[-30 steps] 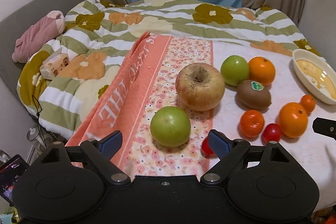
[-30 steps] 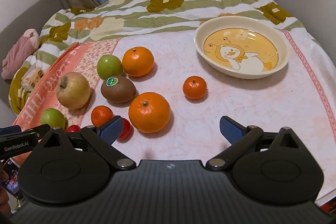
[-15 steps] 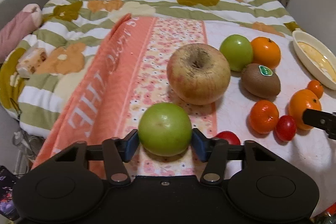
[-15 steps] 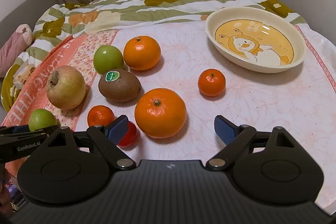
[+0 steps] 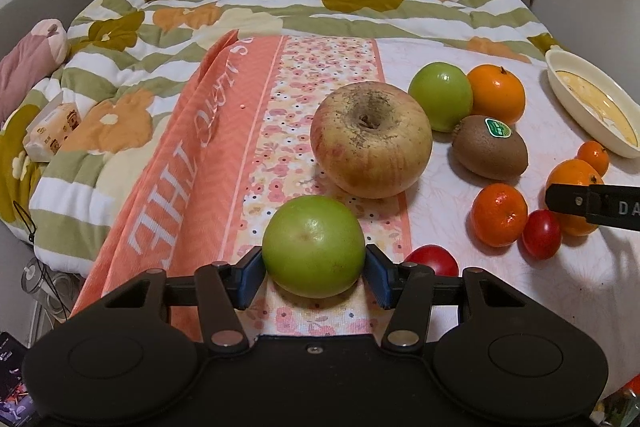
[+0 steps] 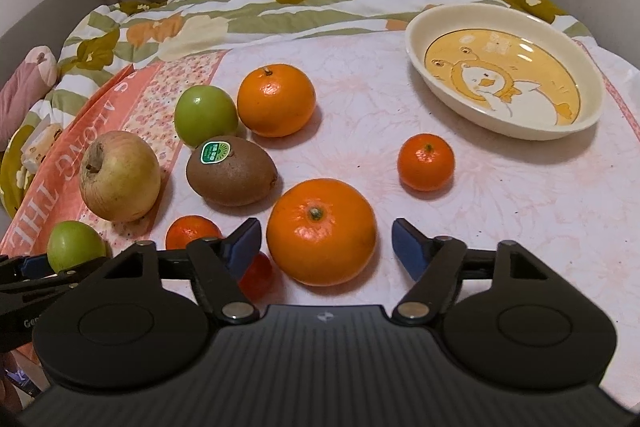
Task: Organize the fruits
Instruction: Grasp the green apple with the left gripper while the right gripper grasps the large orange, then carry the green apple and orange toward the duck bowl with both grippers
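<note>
Already the left claw (image 5: 314,273) pinches the near green apple (image 5: 314,245) on the desk's left side, ready for lifting; the right claw (image 6: 324,243), closing, straddles the big orange (image 6: 321,231) without touching, bowl (image 6: 416,39) waiting far right.

Two green apples (image 6: 205,115) (image 5: 314,246), one russet apple (image 6: 119,181), one kiwi (image 6: 231,171), two oranges (image 6: 276,100) (image 6: 321,231), two mandarins (image 6: 425,162) (image 6: 188,231), two tomatoes (image 5: 541,233) (image 5: 434,259), one dish (image 6: 416,39).
</note>
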The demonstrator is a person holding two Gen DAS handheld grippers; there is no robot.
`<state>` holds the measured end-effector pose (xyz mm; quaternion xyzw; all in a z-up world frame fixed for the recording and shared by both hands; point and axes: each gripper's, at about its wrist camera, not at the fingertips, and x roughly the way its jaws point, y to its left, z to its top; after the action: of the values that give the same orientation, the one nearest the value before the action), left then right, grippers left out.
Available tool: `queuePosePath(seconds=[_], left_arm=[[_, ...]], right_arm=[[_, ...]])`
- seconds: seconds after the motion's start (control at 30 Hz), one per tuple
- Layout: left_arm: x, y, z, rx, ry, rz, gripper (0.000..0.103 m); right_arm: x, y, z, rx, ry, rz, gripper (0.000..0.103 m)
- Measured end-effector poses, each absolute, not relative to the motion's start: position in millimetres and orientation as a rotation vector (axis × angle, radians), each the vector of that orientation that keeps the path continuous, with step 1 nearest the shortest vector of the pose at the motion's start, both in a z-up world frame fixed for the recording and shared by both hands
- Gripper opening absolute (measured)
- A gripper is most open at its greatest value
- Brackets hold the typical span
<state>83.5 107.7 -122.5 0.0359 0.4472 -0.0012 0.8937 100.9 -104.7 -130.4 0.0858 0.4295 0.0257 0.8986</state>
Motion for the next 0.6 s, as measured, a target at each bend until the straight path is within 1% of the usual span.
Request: queuePosePath(seconds=[0.13,0.2,0.23,0.6], left_arm=[[83.1,109.2,-122.7,0.069,0.925,-0.009,0.057],[82.5,109.7,-122.5,0.071,0.923,-0.011,0.057],[82.3,110.0,-122.5,0.071,0.922,-0.011,0.057],[78.1,111.4,-116.1,0.082,0.891,-0.015,0.057]], right_arm=[[103.5,-103.7,-131.3,0.175,0.895,0.042,0.082],[104.7,-104.7,-131.9,0.185,0.898,0.048,0.077],[104.5,-104.3,-132.2,0.189,0.898,0.055,0.076],[100.7,-106.1,-131.1,0.189,0.893,0.057,0.075]])
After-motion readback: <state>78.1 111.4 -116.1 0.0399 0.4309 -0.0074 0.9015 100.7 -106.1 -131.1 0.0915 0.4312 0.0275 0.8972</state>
